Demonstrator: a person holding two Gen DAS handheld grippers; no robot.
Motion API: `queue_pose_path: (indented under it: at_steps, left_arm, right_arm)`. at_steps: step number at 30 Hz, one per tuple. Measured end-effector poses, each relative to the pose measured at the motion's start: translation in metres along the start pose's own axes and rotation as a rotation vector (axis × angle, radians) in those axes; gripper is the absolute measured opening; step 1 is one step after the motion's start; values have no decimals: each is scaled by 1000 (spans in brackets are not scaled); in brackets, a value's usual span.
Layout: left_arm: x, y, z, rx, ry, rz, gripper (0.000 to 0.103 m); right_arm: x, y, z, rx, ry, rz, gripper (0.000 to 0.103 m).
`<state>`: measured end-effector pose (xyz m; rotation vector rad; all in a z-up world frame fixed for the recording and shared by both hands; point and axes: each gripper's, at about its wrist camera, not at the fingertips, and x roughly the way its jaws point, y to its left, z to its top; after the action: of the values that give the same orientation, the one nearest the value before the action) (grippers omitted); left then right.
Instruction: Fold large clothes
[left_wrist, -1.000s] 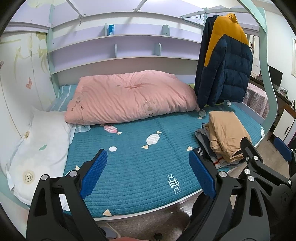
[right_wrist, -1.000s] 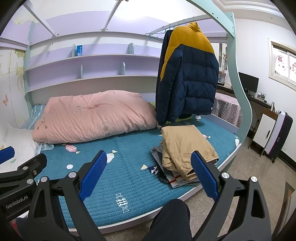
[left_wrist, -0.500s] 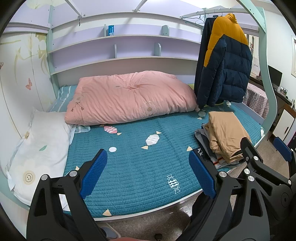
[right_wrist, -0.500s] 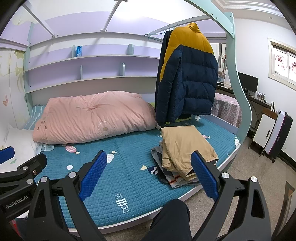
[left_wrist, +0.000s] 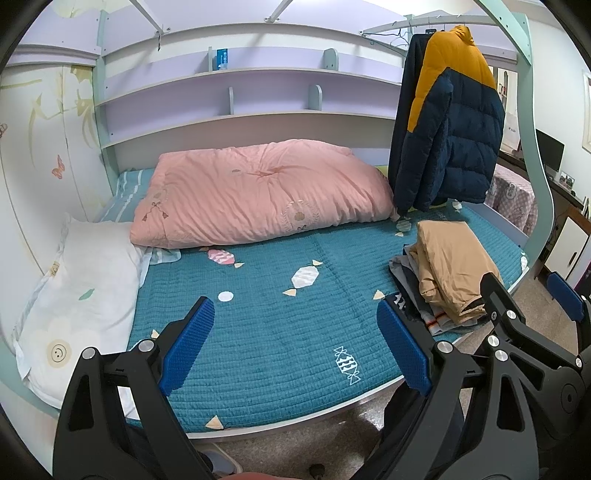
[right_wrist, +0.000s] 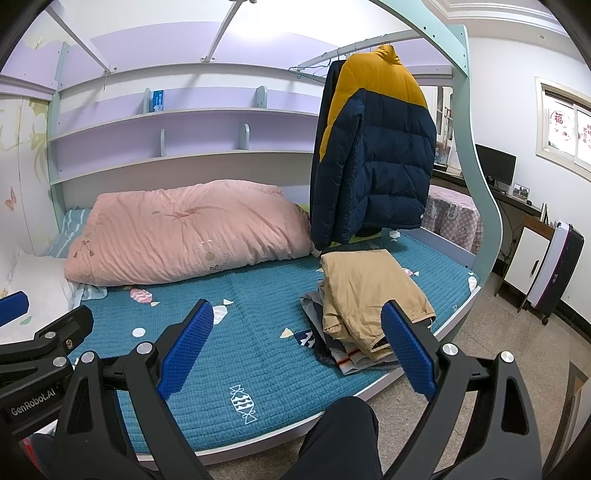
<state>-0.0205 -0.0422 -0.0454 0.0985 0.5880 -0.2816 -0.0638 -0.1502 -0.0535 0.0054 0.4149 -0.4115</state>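
jacket: navy-and-yellow puffer jacket (right_wrist: 373, 147) is hanging off the rail (right_wrist: 325, 53) at 1 o'clock, above the far end of the bed (right_wrist: 258, 343).
pile: clothes pile (right_wrist: 365, 306), tan piece on top, is sitting at 3 o'clock on the mattress, near the edge.
left gripper (left_wrist: 295, 347): jaws are standing wide, nothing between them, hovering over the bed's near edge.
right gripper (right_wrist: 297, 347): same, spread wide and empty.
handling: judging the jacket as light, bulky, springy, with a slick shell; fill is likely going to push back against any crease. Tan fabric is looking soft and limp.
grasp: I'd be pinching the jacket at both shoulders near the collar, one claw each.
vs earlier: nothing is really changing; both grippers are holding the same pose, clothes are staying untouched.
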Motion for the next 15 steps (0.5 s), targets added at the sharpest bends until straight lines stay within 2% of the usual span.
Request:
queue_pose_path:
  at_steps: [15]
  left_arm:
    - [-1,1,0,-3,5,-5,90]
  right_arm:
    - [-1,-1,-1,0,1,-1,89]
